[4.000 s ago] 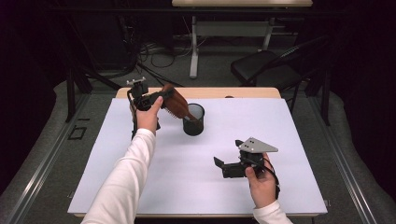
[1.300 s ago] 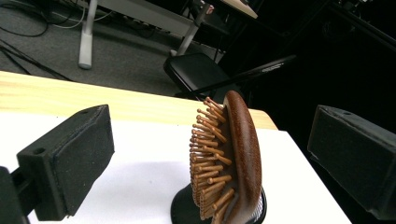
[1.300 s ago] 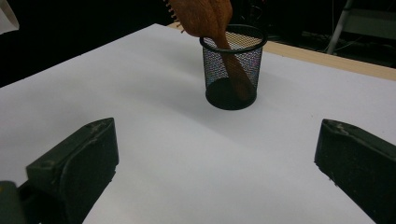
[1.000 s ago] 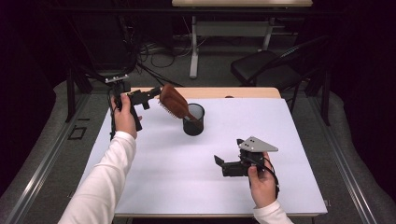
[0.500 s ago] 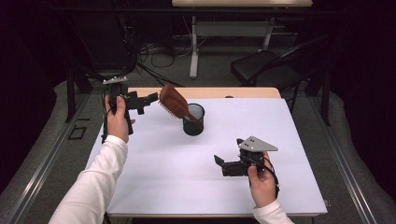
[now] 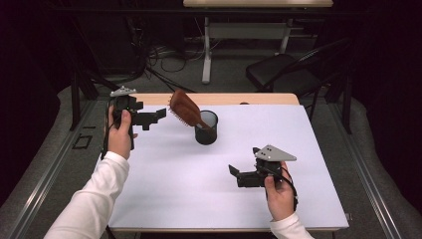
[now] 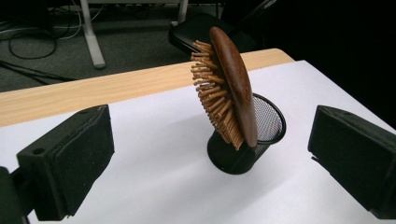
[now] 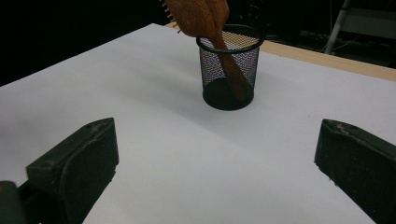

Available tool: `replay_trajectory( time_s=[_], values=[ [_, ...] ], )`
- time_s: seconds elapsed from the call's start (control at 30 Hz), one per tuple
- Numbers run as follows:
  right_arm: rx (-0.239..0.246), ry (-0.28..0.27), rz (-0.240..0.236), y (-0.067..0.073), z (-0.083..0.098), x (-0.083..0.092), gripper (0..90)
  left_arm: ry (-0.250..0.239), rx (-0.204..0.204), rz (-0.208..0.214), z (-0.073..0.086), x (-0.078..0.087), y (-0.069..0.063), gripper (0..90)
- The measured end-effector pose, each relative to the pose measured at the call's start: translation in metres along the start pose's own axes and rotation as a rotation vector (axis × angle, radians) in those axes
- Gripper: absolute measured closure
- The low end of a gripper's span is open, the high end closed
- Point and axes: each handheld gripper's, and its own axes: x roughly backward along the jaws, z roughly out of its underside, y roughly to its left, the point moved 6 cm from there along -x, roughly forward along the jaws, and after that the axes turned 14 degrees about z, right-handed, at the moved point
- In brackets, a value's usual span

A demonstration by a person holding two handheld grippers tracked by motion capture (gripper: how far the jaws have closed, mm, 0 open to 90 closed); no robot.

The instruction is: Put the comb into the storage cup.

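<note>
- One wooden hairbrush stands handle-down in one black mesh cup, its head leaning over the rim toward the left tool; the cup props it up.
- The left tool, jaws wide and empty, sits just short of the brush head.
- The right tool, also wide and empty, rests on the white worktop, well apart from the cup ahead of it.

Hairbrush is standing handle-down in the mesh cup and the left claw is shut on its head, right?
Not quite. The hairbrush does stand handle-down in the mesh cup, but the left claw is open and clear of it, its jaws wide apart in the left gripper view.
</note>
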Motion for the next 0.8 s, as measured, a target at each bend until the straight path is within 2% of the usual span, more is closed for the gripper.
replay_trajectory(
  time_s=[0.3, 0.8],
  values=[
    [-0.002, -0.001, 0.004, -0.002, 0.000, 0.001, 0.0, 0.011, -0.010, 0.021, 0.014, -0.001, -0.004, 0.4],
    [-0.002, -0.001, 0.009, -0.003, 0.000, 0.001, 0.0, -0.005, -0.026, 0.100, 0.041, 0.008, -0.020, 0.4]
  ],
)
